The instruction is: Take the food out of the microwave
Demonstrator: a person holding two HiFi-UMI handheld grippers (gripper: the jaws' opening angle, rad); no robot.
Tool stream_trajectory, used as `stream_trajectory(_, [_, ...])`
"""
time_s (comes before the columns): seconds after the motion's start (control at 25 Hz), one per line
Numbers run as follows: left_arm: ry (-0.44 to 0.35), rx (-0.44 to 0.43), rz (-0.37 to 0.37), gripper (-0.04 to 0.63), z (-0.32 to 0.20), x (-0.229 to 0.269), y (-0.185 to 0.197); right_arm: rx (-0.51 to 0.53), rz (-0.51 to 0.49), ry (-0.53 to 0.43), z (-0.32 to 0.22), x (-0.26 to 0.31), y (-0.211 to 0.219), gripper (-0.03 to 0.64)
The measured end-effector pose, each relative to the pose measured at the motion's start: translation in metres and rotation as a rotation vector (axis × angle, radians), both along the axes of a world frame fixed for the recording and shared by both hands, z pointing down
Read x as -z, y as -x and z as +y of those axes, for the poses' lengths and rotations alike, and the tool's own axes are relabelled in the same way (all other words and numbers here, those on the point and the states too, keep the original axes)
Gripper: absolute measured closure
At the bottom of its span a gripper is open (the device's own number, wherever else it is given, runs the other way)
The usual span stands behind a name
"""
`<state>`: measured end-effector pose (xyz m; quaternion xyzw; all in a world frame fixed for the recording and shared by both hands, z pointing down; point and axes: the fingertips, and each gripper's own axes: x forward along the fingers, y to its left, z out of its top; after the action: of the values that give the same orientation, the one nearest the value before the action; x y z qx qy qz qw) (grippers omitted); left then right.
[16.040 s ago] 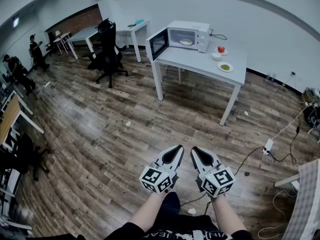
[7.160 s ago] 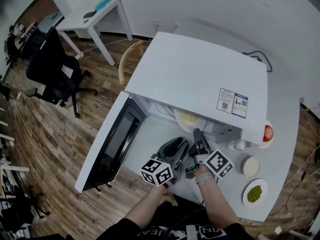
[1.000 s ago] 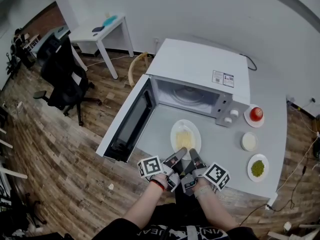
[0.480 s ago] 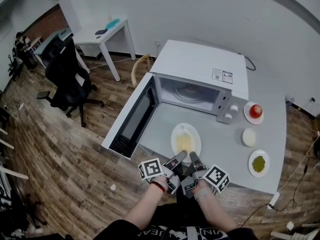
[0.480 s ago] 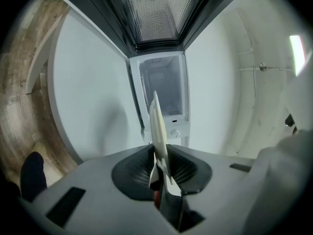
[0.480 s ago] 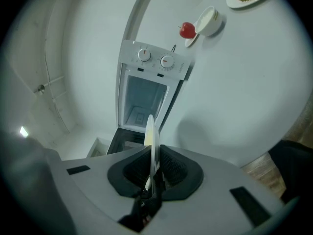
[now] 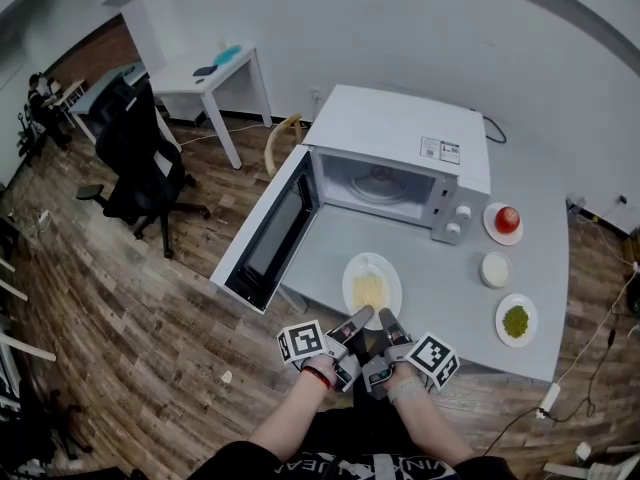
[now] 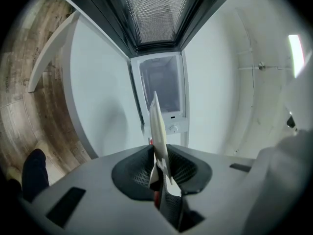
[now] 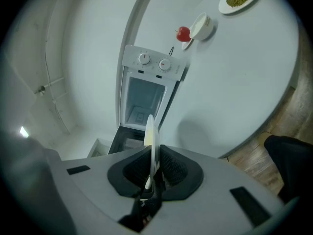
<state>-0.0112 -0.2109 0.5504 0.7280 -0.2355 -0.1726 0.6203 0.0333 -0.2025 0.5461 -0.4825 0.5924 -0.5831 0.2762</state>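
A white plate (image 7: 372, 290) with yellow food is out of the microwave (image 7: 400, 153), over the grey table (image 7: 450, 288) in front of the open cavity. My left gripper (image 7: 353, 330) and right gripper (image 7: 385, 328) are side by side, each shut on the plate's near rim. In the left gripper view the plate (image 8: 157, 131) shows edge-on, with my left gripper (image 8: 159, 173) pinching its rim. In the right gripper view the plate (image 9: 150, 136) also shows edge-on, pinched in my right gripper (image 9: 152, 173). The cavity (image 9: 144, 99) looks empty.
The microwave door (image 7: 268, 236) hangs open to the left, past the table's edge. On the right of the table stand a tomato on a saucer (image 7: 507, 220), a white bowl (image 7: 495, 269) and a plate of green food (image 7: 515, 320). A black office chair (image 7: 140, 158) and a white desk (image 7: 205, 68) stand far left.
Both grippers have drawn the plate back toward the table's near edge, and the gap to the microwave has grown. The grip on the rim is unchanged.
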Motion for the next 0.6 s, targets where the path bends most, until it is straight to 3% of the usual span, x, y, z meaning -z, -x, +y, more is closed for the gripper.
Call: stream_trajectory(0.6, [0.008, 0.008, 0.006, 0.522, 0.029, -0.001, 0.013, -0.002, -0.003, 0.015, 0.029, -0.001, 0.012, 0.563])
